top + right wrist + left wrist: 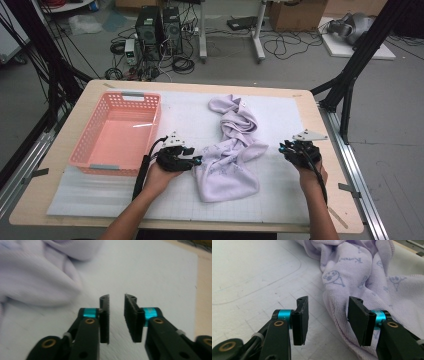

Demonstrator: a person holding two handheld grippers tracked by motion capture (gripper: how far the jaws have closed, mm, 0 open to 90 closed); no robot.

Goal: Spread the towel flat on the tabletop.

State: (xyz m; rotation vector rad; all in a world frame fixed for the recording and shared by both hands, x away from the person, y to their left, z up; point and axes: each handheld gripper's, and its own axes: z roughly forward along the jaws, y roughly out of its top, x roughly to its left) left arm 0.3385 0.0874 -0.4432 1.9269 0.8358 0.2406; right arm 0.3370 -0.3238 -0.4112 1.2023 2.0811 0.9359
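A wooden table (60, 150) carries a white gridded mat (280, 195), and on the mat's left part stands a pink plastic basket (150, 120), nothing in it that can be seen. Right of the basket lies a lilac printed garment (227, 165), crumpled and twisted: its long axis runs from a narrow roped end at the far middle of the mat toward a broad flattened lobe on the person's side. The left gripper (194, 161) sits at the left edge of that lobe; in the left gripper view its jaws stand wide apart with the garment's hem (332, 312) lying between them, one jaw over bare mat and the other over cloth, nothing pinched yet. The right gripper (283, 147) hovers off the lobe's right tip, apart from the cloth; in the right gripper view its jaws are parted by a narrow gap over bare mat, the fabric (37, 282) lying ahead and to the left. So the left is the nearer, and likely only needs to close, while the right would have to travel leftward to reach the cloth.
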